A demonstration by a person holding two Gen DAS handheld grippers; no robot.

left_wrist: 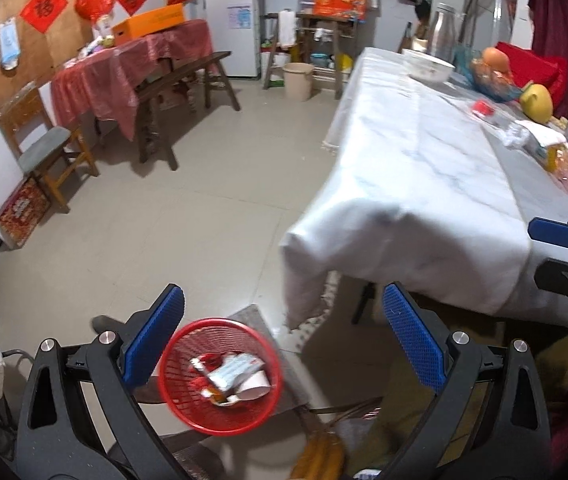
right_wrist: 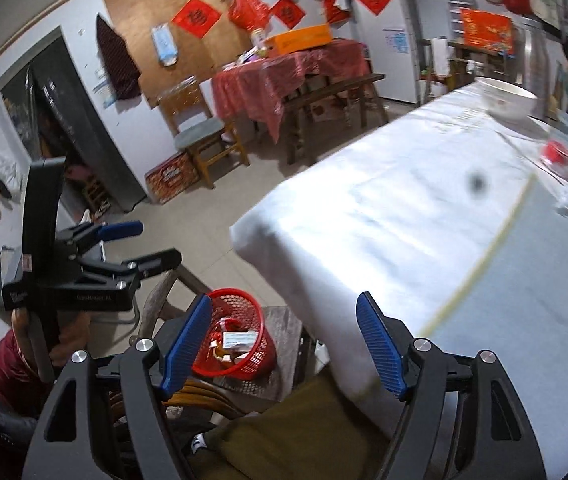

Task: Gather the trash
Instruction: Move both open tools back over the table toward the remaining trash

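A: What does the trash sit in?

B: A round red mesh basket [left_wrist: 220,376] of perforated plastic, standing on a low woven-topped stool [right_wrist: 284,332] beside the table's corner. It holds crumpled white wrappers [left_wrist: 236,372] and a paper cup [left_wrist: 258,386].

A: And the grippers?

B: The left gripper [left_wrist: 284,340] has its ribbed blue pads [left_wrist: 411,340] spread wide, nothing between them. The right gripper [right_wrist: 284,348] is also spread apart and empty.

A: The table?

B: Draped in a smooth white cloth [right_wrist: 383,216]. A white ceramic bowl [right_wrist: 507,98] and clear crinkled plastic [left_wrist: 523,136] lie on the far part.
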